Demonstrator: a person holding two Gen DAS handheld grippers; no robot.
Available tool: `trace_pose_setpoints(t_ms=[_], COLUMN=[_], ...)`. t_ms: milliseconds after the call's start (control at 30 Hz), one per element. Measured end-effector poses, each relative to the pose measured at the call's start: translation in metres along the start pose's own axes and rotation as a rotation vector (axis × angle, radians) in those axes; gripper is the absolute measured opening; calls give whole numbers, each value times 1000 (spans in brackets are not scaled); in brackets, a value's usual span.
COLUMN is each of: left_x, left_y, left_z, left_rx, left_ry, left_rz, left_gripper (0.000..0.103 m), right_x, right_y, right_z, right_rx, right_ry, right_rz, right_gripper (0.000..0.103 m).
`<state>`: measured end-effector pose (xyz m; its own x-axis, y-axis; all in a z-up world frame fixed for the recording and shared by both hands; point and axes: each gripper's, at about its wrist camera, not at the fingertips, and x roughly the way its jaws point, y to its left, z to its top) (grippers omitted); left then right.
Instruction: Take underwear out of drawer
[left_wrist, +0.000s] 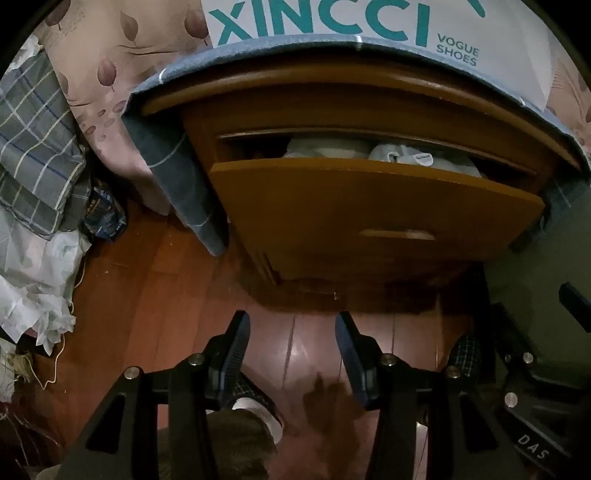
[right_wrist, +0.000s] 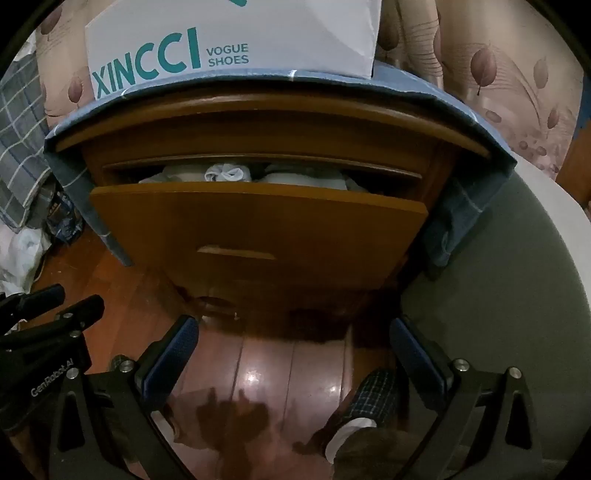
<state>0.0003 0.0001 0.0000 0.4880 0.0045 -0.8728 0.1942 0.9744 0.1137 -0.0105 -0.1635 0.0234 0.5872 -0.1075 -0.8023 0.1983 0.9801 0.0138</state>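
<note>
A brown wooden nightstand has its drawer (left_wrist: 369, 206) (right_wrist: 258, 221) pulled partly out. White and pale folded underwear (left_wrist: 402, 155) (right_wrist: 229, 172) shows in the gap above the drawer front. My left gripper (left_wrist: 291, 332) is open and empty, low over the floor in front of the drawer. My right gripper (right_wrist: 291, 336) is open and empty, wider apart, also below the drawer front. The left gripper also shows in the right wrist view (right_wrist: 55, 306) at the left edge. The drawer's inside is mostly hidden.
A white XINCCI shoe box (left_wrist: 332, 22) (right_wrist: 221, 40) sits on a blue cloth (left_wrist: 177, 177) (right_wrist: 454, 218) draped over the nightstand. Plaid bedding (left_wrist: 33, 147) hangs at the left. A grey-green surface (right_wrist: 498, 277) lies at the right. Slippered feet (right_wrist: 369, 398) stand on the red wood floor (left_wrist: 147, 314).
</note>
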Motion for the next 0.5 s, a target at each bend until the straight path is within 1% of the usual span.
trace_pose_setpoints(t_ms=[133, 167, 267, 333, 433, 500], left_x=[2, -3, -5, -5, -5, -5], left_y=[-2, 5, 5, 8, 2, 3], left_z=[1, 1, 1, 1, -2, -2], left_rx=[-5, -3, 4, 5, 0, -4], left_ry=[12, 1, -8, -3, -11, -8], left_rz=[6, -24, -15, -17, -6, -13], left_gripper=[49, 49, 49, 49, 49, 49], right_x=[1, 1, 0, 1, 2, 1], right_y=[1, 2, 5, 1, 2, 1], right_z=[-1, -1, -2, -1, -2, 0], right_rx=[-6, -10, -19, -2, 1, 7], right_ry=[5, 5, 3, 8, 10, 14], right_rz=[-3, -5, -9, 0, -1, 1], right_gripper=[102, 102, 102, 102, 102, 102])
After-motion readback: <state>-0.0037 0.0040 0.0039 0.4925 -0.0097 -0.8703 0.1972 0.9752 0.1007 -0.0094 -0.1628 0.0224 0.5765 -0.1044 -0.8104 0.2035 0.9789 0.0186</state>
